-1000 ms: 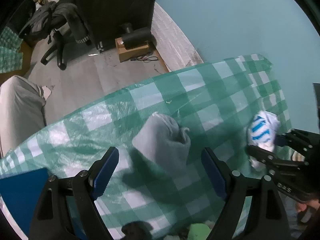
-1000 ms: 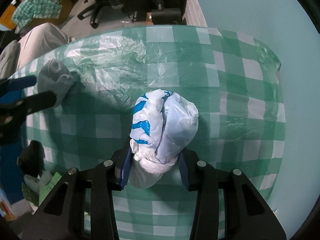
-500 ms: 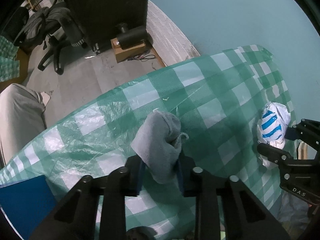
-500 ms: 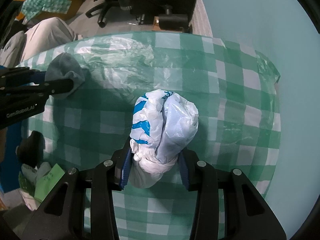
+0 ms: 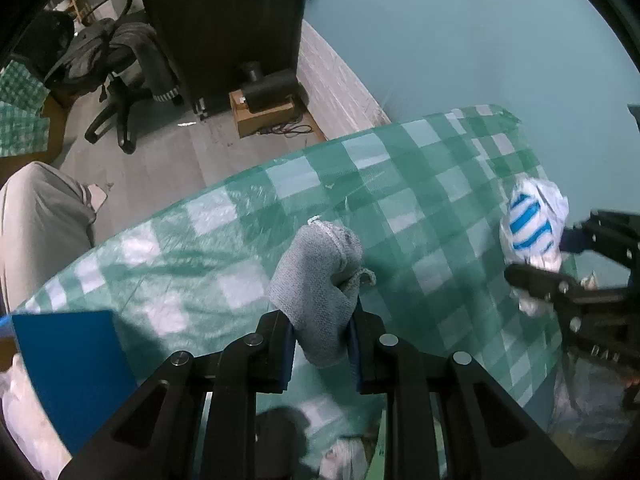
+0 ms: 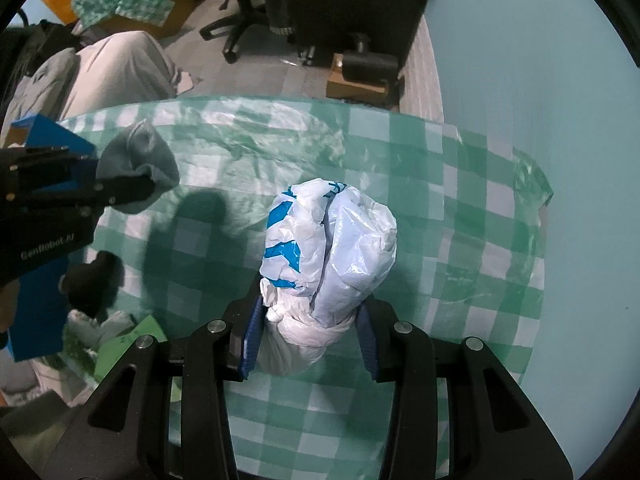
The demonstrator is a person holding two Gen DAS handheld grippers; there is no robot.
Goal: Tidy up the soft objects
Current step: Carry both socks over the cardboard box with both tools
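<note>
On the left side, the left hand-held gripper (image 5: 320,340) is closed on a rolled gray sock (image 5: 320,280). Its jaws have just been closing, and the sock is squeezed between the blue pads. The sock sticks out from the jaws toward 12 o'clock in the left wrist view, so its long side runs straight along the fingers. It looks lifted a little off the checked surface (image 5: 440,200), but I cannot tell for sure that no part still touches. At 8 o'clock from the sock there is a blue box (image 5: 72,360). I think it is a box for putting things in, but its inside is hidden, so I cannot tell what is in it. The left hand-held gripper is the nearer one to it. Going right, the right hand-held gripper (image 6: 310,344) is closed on a tied plastic bag (image 6: 332,248), white with blue marks. The pads pinch the knotted end, and the puffy part points to 12 o'clock, away from the fingers. In the right wrist view the sock and the left hand-held gripper sit at about 10 o'clock from the bag, well apart from it. The surface under the bag is bare. Both soft things are held now, so I think the next step is to carry each one to its place, and the sock has the shorter way to the blue box.
</note>
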